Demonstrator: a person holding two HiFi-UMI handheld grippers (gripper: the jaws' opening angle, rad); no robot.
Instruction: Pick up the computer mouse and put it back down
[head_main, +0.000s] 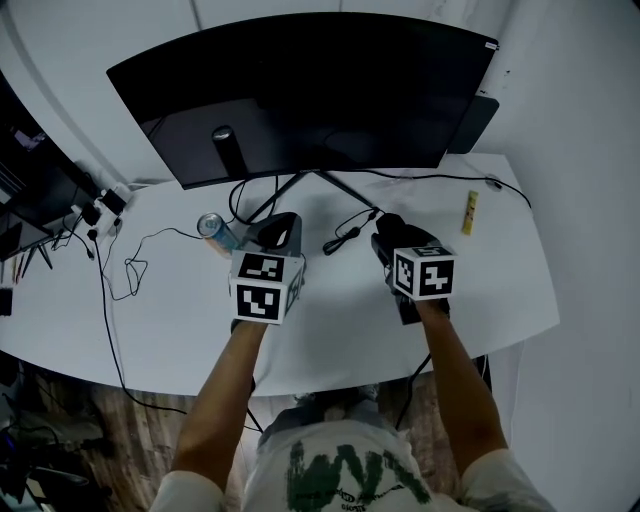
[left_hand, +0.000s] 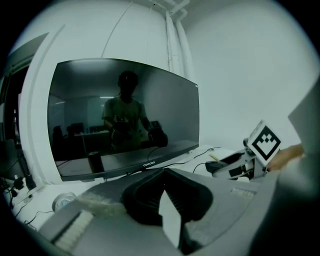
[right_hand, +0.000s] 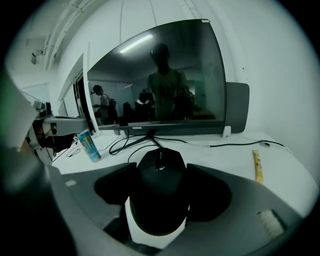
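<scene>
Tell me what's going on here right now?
A person works two handheld grippers over a white desk in front of a curved monitor. The right gripper is clamped on a black computer mouse; whether the mouse touches the desk is unclear. The left gripper is shut and empty, beside it.

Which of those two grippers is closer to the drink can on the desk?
Left. The left gripper is just right of the can; the right gripper is farther right, beyond it.

White desk (head_main: 330, 345), monitor (head_main: 310, 100), drink can (head_main: 214, 229), yellow packet (head_main: 470, 212), cables (head_main: 120, 272)
</scene>
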